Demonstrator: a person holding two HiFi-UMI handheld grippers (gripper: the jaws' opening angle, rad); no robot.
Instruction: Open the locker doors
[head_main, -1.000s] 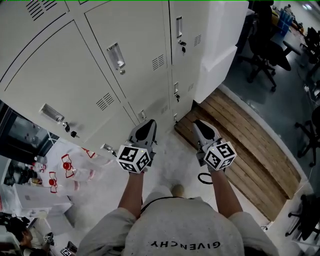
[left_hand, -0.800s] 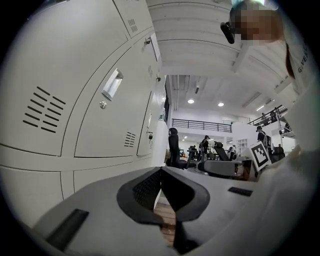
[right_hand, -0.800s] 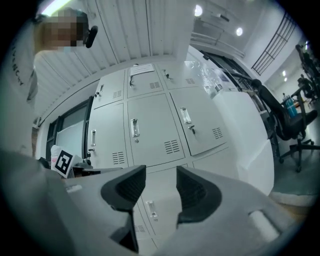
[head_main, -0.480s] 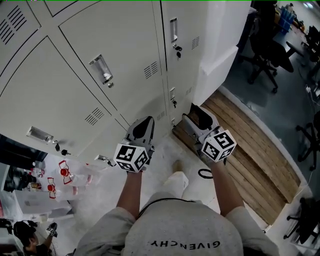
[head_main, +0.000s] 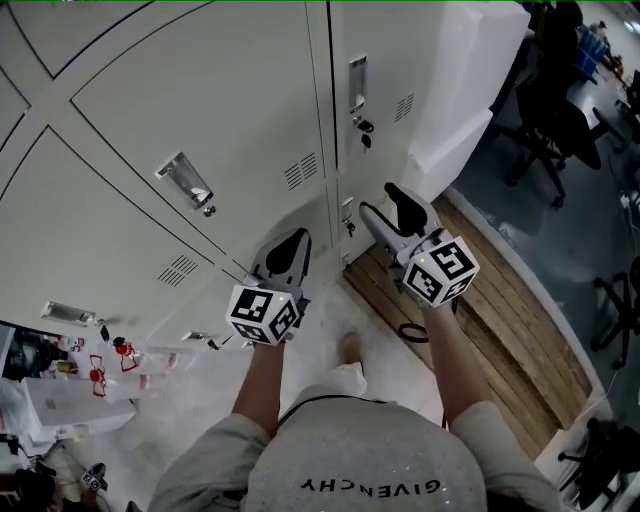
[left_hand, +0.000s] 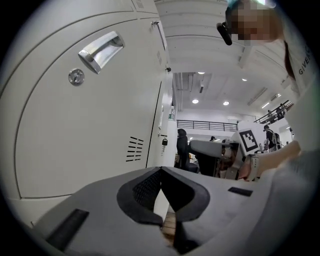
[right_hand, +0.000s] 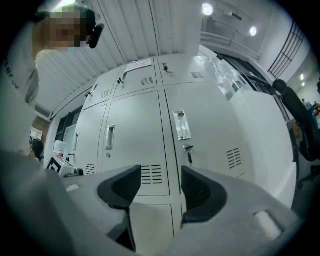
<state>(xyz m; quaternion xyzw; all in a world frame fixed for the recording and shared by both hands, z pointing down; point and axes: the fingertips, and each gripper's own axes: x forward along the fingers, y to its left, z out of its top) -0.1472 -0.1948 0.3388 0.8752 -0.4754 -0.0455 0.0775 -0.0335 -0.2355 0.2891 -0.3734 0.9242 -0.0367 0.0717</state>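
Observation:
White locker doors (head_main: 230, 110) fill the head view, all shut. The right column's upper door (right_hand: 200, 130) has a recessed metal handle (right_hand: 181, 125) with a key (right_hand: 188, 150) hanging below it. My right gripper (head_main: 385, 205) points level at this column, a short way off. Its jaws (right_hand: 161, 172) have just been opening, stand open, and hold nothing. My left gripper (head_main: 290, 243) is lower and to the left, in front of the middle column's door (left_hand: 90, 115) with its handle (left_hand: 101, 46) and lock (left_hand: 76, 76). Its jaws (left_hand: 161, 171) are shut and empty.
A white pillar (head_main: 450, 100) adjoins the lockers on the right. A wooden plank platform (head_main: 490, 300) lies on the floor below it, with a dark cable loop (head_main: 412, 330) at its edge. Office chairs (head_main: 560, 110) stand far right. Plastic bags with red print (head_main: 110, 360) lie lower left.
The right gripper rose toward the right locker column and its jaws went from shut to open. Both hands moved along the lockers, which shifted left in the head view.

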